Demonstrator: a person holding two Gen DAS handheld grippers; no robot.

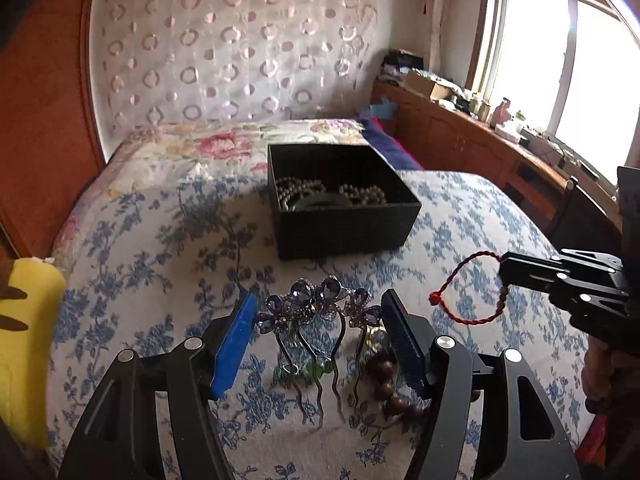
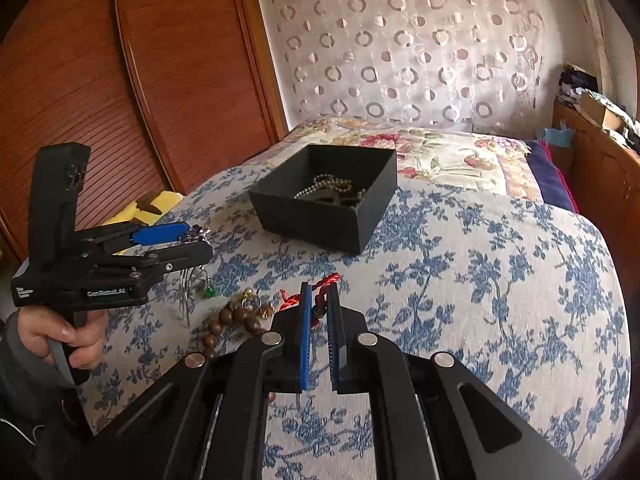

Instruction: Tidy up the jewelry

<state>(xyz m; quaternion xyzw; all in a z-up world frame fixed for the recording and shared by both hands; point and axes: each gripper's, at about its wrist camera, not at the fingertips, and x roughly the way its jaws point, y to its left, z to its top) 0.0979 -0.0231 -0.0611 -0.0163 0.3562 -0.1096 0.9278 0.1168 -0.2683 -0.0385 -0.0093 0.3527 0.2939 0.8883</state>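
A black box with bead necklaces inside stands on the blue-flowered bedspread. My left gripper is open, its jaws on either side of a purple jewelled hair comb lying on the bed. A brown wooden bead bracelet lies just right of the comb. My right gripper is shut on a red cord bracelet, held above the bed to the right of the comb.
A yellow soft toy lies at the bed's left edge. A floral quilt and a dark blue pillow lie behind the box. A wooden cabinet with clutter stands under the window at right.
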